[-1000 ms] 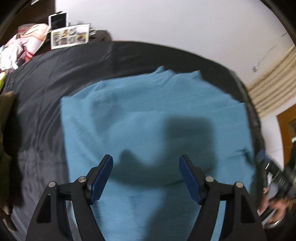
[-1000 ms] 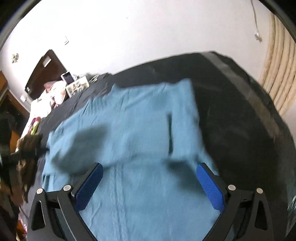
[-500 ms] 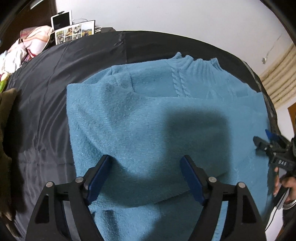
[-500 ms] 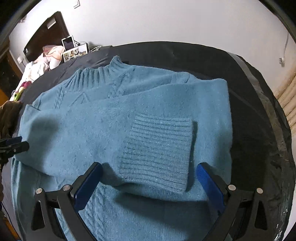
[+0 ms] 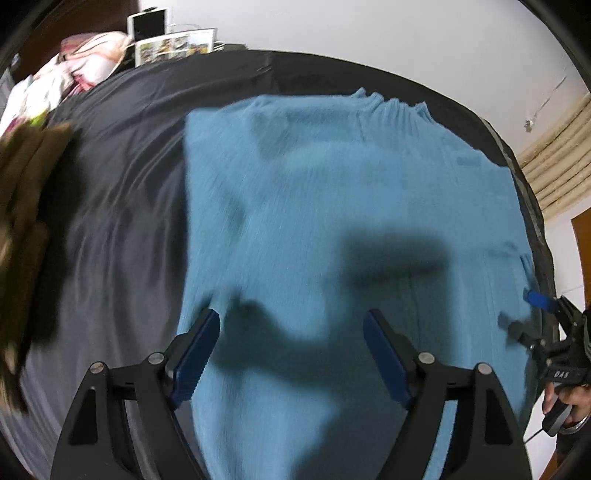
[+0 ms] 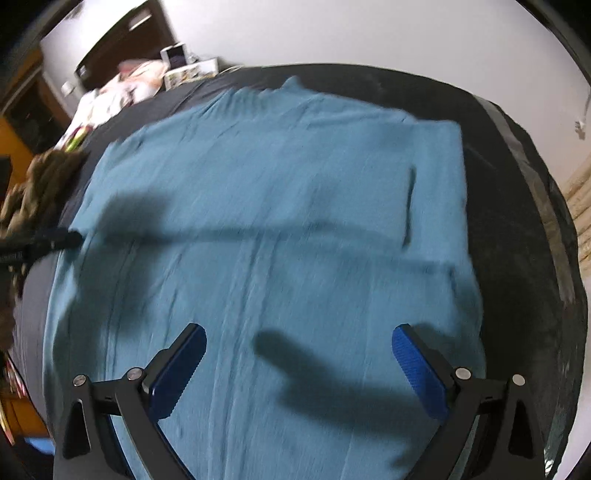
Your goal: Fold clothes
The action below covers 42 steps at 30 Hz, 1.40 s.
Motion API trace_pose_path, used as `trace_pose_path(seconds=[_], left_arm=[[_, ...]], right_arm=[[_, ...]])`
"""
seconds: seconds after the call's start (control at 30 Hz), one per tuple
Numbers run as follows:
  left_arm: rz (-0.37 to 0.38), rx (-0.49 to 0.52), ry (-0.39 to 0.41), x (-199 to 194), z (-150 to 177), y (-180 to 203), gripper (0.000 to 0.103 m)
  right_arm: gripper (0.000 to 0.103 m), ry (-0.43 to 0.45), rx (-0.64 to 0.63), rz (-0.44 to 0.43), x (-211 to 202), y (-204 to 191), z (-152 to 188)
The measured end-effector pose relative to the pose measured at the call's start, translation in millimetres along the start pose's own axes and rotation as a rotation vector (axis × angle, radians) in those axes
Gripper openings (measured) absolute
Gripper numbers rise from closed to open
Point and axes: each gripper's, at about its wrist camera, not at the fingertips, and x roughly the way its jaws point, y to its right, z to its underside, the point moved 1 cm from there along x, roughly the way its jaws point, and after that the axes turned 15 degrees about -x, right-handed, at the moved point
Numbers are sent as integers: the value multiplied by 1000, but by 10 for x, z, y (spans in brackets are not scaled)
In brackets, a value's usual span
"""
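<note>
Sweater [image 5: 332, 221], blue knit, lies spread flat across most of the black sheet [image 5: 110, 203] that covers the bed, its ribbed collar [image 5: 391, 105] at the far end toward the white wall [image 5: 369, 33] and its body running back under both cameras. In the right wrist view the sweater [image 6: 258, 221] shows one sleeve folded across its chest, with the sleeve's cuff end [image 6: 410, 206] near the sweater's right edge; both views are smeared by motion, so the knit pattern cannot be read. A brown garment [image 5: 22, 206] is heaped on the sheet well to the left of the sweater, and beyond it, toward the far left corner, sits a pile of pale pink and white clothes [image 5: 74, 74]. A printed card [image 5: 173, 46] and a small white screen [image 5: 149, 24] stand beside that pile, against the wall. The left gripper [image 5: 291, 350] hangs above the sweater's near half with its blue pads wide apart and nothing between them. The right gripper [image 6: 299, 363] is likewise spread wide over the sweater's lower part and holds nothing; in the left wrist view it [image 5: 532, 314] appears at the sweater's right edge. Both cast dark shadows on the knit.
</note>
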Motion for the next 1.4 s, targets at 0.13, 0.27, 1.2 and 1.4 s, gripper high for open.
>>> trace_pose_path(seconds=[0.13,0.27,1.2,1.4], left_arm=[[-31,-67,-9,-137,523,-208,83],[-72,-110,-31,-216,1061,-311,83],[-44,-257,-49,-495,2922,-483,83],[12,-312,-84,-410,2868,-563,83]], right_arm=[[102,-15,-44,-44,-109,-237,353],[102,-34,-78,-66,-187,-376,721],[102,-43,145,-158,-779,-35,2843],[102,6,317,-306,-706,266,2926]])
